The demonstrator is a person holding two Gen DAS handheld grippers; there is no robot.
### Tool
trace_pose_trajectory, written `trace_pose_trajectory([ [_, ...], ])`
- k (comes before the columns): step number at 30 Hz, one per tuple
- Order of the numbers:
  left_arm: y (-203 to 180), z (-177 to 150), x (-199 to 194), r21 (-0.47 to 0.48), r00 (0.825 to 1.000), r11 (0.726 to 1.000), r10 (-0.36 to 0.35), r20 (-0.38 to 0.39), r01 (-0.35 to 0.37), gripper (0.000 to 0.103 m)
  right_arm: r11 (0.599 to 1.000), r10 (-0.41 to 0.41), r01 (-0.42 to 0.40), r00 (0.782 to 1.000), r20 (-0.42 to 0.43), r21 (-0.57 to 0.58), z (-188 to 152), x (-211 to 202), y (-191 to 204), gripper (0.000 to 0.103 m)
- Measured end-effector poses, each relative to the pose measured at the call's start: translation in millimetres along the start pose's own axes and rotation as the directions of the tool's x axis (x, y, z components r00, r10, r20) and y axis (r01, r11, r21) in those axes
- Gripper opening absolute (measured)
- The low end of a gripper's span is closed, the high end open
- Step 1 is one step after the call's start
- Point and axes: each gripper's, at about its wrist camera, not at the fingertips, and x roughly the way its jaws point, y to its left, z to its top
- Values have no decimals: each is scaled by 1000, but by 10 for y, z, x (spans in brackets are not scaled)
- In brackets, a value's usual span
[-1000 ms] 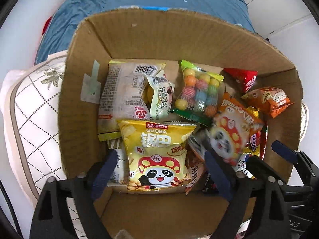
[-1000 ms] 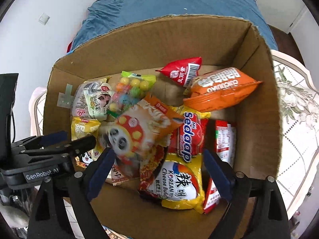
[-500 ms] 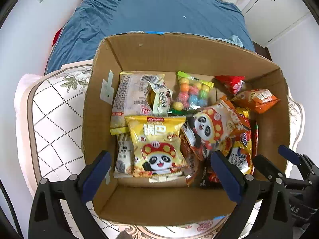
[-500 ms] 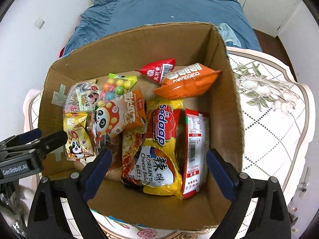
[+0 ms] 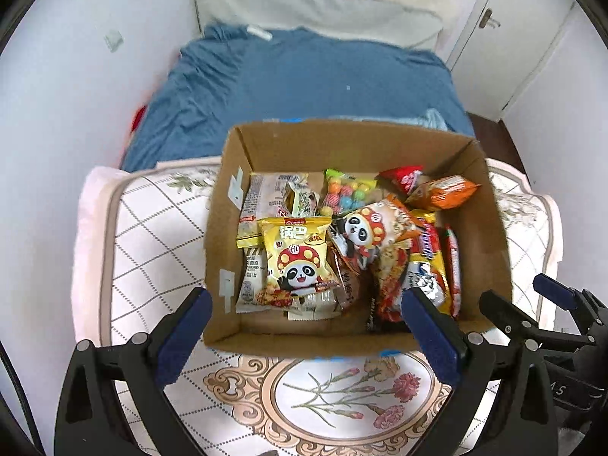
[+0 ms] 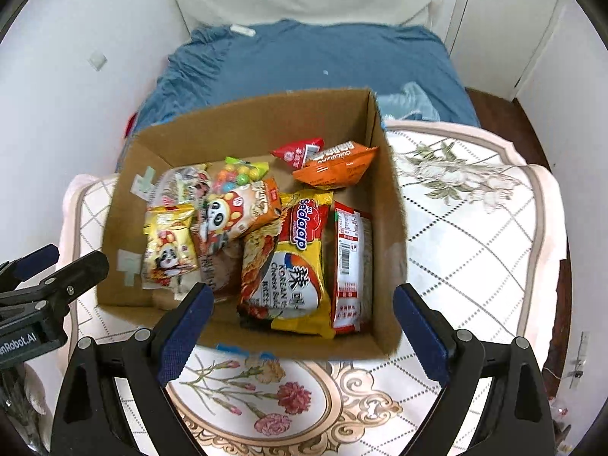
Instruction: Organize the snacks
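An open cardboard box (image 5: 357, 140) (image 6: 387, 197) stands on a table with a floral cloth. It holds several snack packets: a yellow panda chip bag (image 5: 296, 262) (image 6: 169, 250), an orange panda bag (image 5: 374, 228) (image 6: 239, 209), a bag of coloured candy balls (image 5: 345, 192), an orange puffed bag (image 5: 442, 192) (image 6: 336, 165), a yellow noodle pack (image 6: 298, 262) and a red-white pack (image 6: 349, 262). My left gripper (image 5: 304, 326) is open and empty above the box's near edge. My right gripper (image 6: 300, 321) is open and empty, likewise above the near edge.
The floral tablecloth (image 5: 342, 399) (image 6: 467, 228) covers the table around the box. A bed with a blue sheet (image 5: 304, 76) lies behind the table. White walls stand to the left, white doors (image 5: 520, 26) at the back right.
Both grippers have pulled up and back from inside the box. The box now looks smaller and the table and bed show around it. The packets have not moved.
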Motion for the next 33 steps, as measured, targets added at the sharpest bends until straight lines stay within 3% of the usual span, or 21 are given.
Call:
trace_pose_trajectory([
  [15, -121, -867, -1081, -6, 980, 1000, 18, 197, -18, 102, 999, 41, -42, 980, 194, 0, -898, -1224, -12, 98],
  [33, -187, -1714, -2226, -17, 915, 999, 50, 401, -48, 102, 999, 43, -30, 920, 389, -42, -1816, -2438, 42, 98],
])
